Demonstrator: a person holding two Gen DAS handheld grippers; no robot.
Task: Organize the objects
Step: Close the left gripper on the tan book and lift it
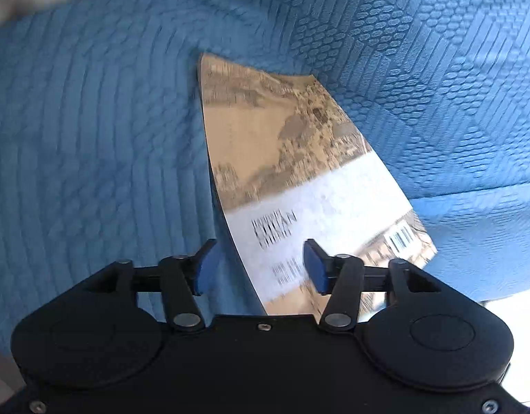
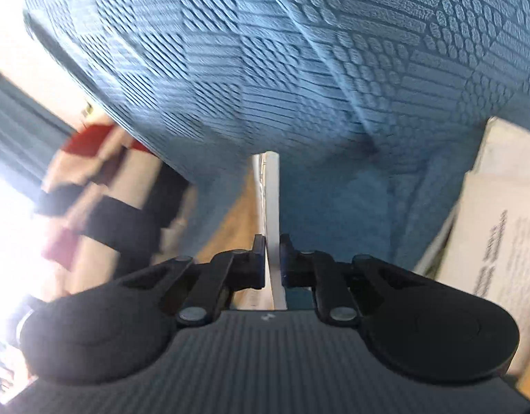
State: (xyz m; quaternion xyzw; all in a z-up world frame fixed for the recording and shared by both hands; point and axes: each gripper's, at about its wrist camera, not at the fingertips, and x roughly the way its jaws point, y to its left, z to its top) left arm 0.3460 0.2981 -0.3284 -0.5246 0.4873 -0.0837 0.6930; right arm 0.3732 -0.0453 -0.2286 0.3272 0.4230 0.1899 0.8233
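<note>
Blue quilted bedspread (image 1: 92, 138) fills both views, with a booklet carried over it.

The booklet (image 1: 299, 172), seen across the centre of the left view, lies between the spread-apart blue pads of the left hand-held gripper (image 1: 259, 269); contact cannot be told. At lower centre of the right view, the right hand-held gripper (image 2: 272, 262) is clamped on the booklet's thin edge (image 2: 272, 207).

Two matte black hand-held grippers

Left gripper (image 1: 259, 265) has blue pads (image 1: 315, 269), silver pivot screws; right gripper (image 2: 272, 262) shows a ribbed grey body at 6 o'clock.
</note>
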